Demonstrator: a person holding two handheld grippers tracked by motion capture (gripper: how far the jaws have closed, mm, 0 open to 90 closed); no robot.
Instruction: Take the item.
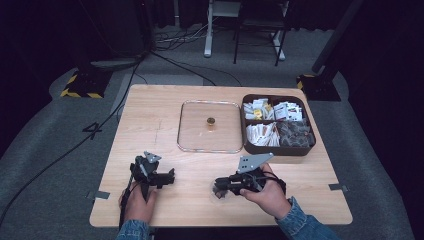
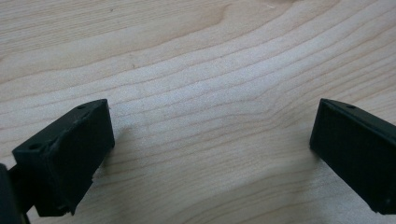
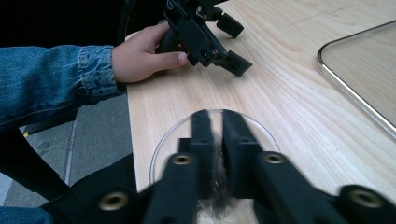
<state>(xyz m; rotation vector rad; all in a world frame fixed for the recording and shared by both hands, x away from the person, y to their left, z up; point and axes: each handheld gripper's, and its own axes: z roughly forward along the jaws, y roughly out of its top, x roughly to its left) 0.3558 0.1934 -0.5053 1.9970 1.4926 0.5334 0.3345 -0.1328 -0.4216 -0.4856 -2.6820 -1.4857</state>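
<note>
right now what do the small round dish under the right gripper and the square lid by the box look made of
Round dish: clear plastic or glass; the wood grain shows through, the rim glints. Square lid: also clear, probably glass, with a shiny metal-looking edge band and a small brass-coloured knob.

Counted on the counter point(image 1: 150, 120): 2 grippers, left point(image 1: 167, 176) & right point(image 1: 220, 184); 1 clear lid point(image 1: 192, 140) w/ 1 knob point(image 1: 211, 121); 1 brown box point(image 1: 277, 149), 4 compartments; 1 small clear dish point(image 3: 161, 149).
</note>
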